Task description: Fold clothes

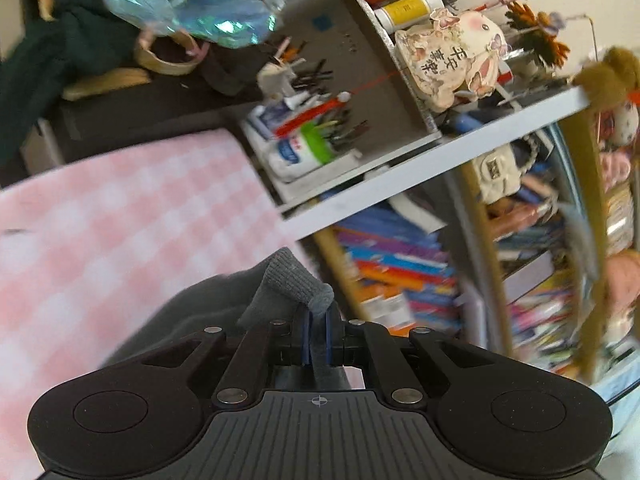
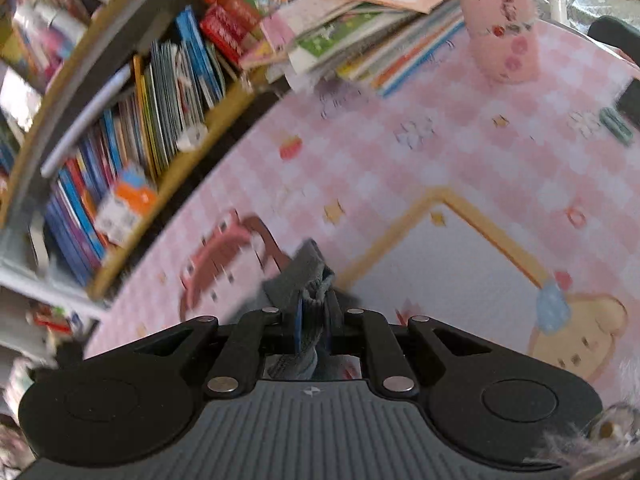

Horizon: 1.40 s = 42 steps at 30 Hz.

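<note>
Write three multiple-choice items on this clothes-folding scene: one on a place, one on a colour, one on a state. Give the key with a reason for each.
1. Where does the tall pink cup stand?
A. on the checked cloth, beside the pile of books
B. on a shelf of the bookcase
C. between the right gripper's fingers

2. What colour is the garment held in the grippers?
A. red
B. grey
C. yellow

3. How does the left gripper stand?
A. wide open, nothing in it
B. shut on the garment
C. open around a pen

Key:
1 A, the pink cup rests on the checked cloth next to the pile of books.
2 B, the garment is grey knit in both wrist views.
3 B, the left gripper has its jaws closed with the fabric pinched between them; the right gripper does likewise.
</note>
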Available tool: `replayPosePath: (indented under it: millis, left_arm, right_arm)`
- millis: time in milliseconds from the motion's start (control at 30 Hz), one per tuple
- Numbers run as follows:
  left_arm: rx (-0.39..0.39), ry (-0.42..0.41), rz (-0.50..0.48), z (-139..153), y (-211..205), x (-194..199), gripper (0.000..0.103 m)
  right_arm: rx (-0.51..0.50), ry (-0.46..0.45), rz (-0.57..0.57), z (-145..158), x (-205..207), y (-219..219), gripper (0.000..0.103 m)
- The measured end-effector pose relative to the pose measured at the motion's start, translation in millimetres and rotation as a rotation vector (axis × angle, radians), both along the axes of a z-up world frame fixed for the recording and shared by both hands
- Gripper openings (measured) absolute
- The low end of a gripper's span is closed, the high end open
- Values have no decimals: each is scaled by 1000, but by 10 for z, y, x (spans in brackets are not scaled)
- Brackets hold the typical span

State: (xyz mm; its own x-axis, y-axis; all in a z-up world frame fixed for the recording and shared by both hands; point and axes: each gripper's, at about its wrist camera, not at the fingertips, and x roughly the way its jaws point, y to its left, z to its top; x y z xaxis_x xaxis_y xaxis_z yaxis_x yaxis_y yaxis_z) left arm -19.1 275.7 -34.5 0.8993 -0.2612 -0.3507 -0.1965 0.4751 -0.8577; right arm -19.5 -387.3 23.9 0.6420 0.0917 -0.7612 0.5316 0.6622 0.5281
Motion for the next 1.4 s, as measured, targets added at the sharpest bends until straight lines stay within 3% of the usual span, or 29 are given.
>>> replayPosePath:
  millis: [133, 300, 367, 433, 467, 533, 733, 833, 933, 1033, 1267, 1300, 1333, 1400]
  left_arm:
    - [-54, -41, -24, -14, -3, 385, 6]
    - [16, 13, -13, -21, 11, 599, 6]
    - [44, 34, -9, -24, 17, 685, 15]
    - [72, 55, -5, -27, 22, 770, 42]
    - [86, 66, -3, -28, 25, 813, 47]
    - [114, 87, 2, -31, 31, 899, 49]
    - [204, 153, 11, -40, 43, 1127, 50]
    - [329, 202, -25, -59, -33, 840, 50]
    - [410, 244, -40, -107, -130, 602, 50]
    - [435, 282, -32, -196, -199, 438, 50]
    - [338, 312, -16, -439, -320, 436, 47]
    - [332, 309, -16, -460, -336, 461, 44]
    - [326, 306, -15, -480, -352, 486, 33]
    - [305, 301, -4, -530, -374, 525, 20]
  right_arm:
    - [27, -46, -48, -10, 429, -160, 9]
    - [53, -112, -114, -11, 985, -361, 9]
    - [-3, -161, -177, 40, 1282, -425, 11]
    - [-86, -143, -235, 80, 1467, -433, 34]
    - [-129, -114, -251, 92, 1526, -430, 50]
    - [-195, -90, -208, 85, 1575, -412, 47]
    - [-355, 32, 133, -181, 1256, -88, 49]
    - [-482, 70, 307, -281, 949, 229, 52]
    - [-590, 92, 440, -370, 616, 502, 62]
    - [-636, 128, 502, -521, 368, 675, 62]
    - [-730, 173, 515, -756, 70, 721, 63]
    - [-749, 181, 498, -756, 80, 697, 63]
    - [-767, 189, 482, -756, 89, 673, 63]
    - [-773, 194, 470, -759, 103, 631, 63]
